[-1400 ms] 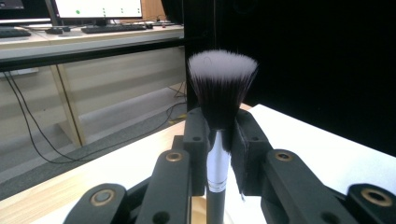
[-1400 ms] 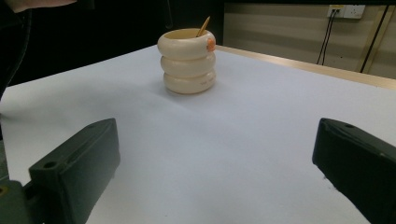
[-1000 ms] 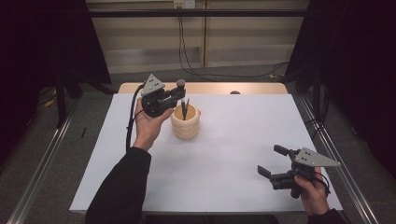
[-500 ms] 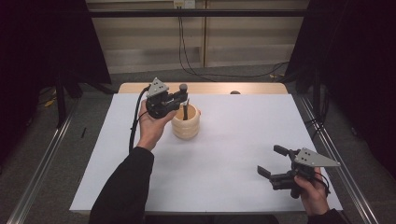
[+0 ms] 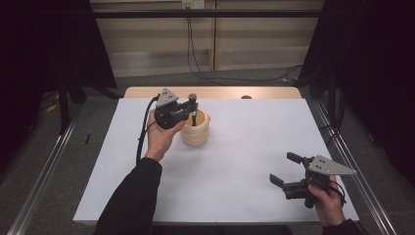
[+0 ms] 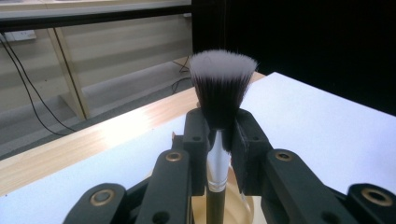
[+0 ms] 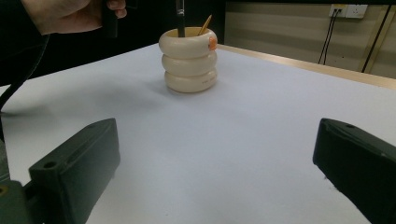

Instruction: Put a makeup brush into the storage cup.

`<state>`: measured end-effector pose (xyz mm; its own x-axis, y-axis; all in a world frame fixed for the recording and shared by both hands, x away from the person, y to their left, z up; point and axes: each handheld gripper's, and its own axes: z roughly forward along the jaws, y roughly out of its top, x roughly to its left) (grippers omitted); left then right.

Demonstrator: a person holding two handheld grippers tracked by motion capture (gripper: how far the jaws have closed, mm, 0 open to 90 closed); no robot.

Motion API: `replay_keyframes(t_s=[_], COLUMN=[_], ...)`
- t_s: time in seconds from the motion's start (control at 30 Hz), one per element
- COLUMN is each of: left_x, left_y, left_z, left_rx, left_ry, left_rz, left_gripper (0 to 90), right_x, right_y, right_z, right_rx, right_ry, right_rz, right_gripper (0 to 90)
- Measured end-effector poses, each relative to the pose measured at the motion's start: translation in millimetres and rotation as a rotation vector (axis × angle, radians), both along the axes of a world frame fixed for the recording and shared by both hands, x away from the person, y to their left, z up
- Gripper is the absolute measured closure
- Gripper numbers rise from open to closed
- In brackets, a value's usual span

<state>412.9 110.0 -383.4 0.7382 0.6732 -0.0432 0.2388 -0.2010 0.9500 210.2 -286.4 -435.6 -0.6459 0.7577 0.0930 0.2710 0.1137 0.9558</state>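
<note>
A cream ribbed holder cup (image 5: 195, 133) stands on the white table cover (image 5: 244, 147), left of the middle. My left gripper (image 5: 192, 110) hovers just above its rim, shut on a makeup brush (image 5: 193, 97) that stands upright with its dark handle reaching down into the cup. In the left gripper view the jaws clamp the brush (image 6: 223, 88) at its pale ferrule, the white-tipped bristles fanning above them, with the cup's rim (image 6: 243, 210) below. My right gripper (image 5: 283, 168) rests low at the near right, open and holding nothing. From there the cup (image 7: 189, 60) shows the handle (image 7: 180, 16) inside it.
A thin wooden stick (image 7: 205, 24) leans inside the cup. The wooden table edge (image 5: 215, 92) runs along the far side. Metal rails (image 5: 44, 161) flank the table, and cables (image 5: 195, 54) hang down the back wall.
My left hand has come down with the brush, sinking its handle deeper into the cup. The right gripper has kept still.
</note>
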Motion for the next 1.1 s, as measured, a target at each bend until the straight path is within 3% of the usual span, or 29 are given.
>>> replay_keyframes(t_s=[0.1,0.13,0.17,0.33,0.4,0.57,0.87,1.1], left_x=[-0.4,-1.0,-0.5,-2.8,-2.9,-2.7,-3.9,-2.8], left_y=[-0.7,-0.5,-0.7,-0.7,-0.4,1.4,0.2,2.1], left_z=[-5.2,-5.5,-7.7,-10.4,-12.2,-16.9,-20.2,-19.7], left_rx=[-0.008,0.008,-0.004,-0.015,0.003,-0.002,-0.001,-0.031], left_ry=[0.008,0.01,0.012,0.01,0.007,0.032,0.045,0.038], left_rz=[0.015,0.022,0.005,0.021,0.019,0.03,0.022,0.011], left_gripper=[77.6,77.6,77.6,77.4,77.3,76.8,70.0,63.9], right_x=[0.2,0.2,0.3,0.2,0.2,0.3,0.5,0.4], right_y=[-0.1,-0.6,-0.6,-0.5,-0.5,-0.4,-0.8,-0.6], right_z=[-0.1,0.0,0.1,0.1,0.0,0.0,-0.2,-0.1], right_rx=[-0.001,0.0,0.0,0.005,0.004,0.005,0.002,0.008], right_ry=[-0.002,0.0,0.0,0.003,0.002,0.004,0.007,0.01], right_rz=[0.0,0.007,0.006,0.003,0.003,0.004,0.004,0.001], right_gripper=[0.1,0.2,0.2,0.2,0.2,0.2,0.4,0.4])
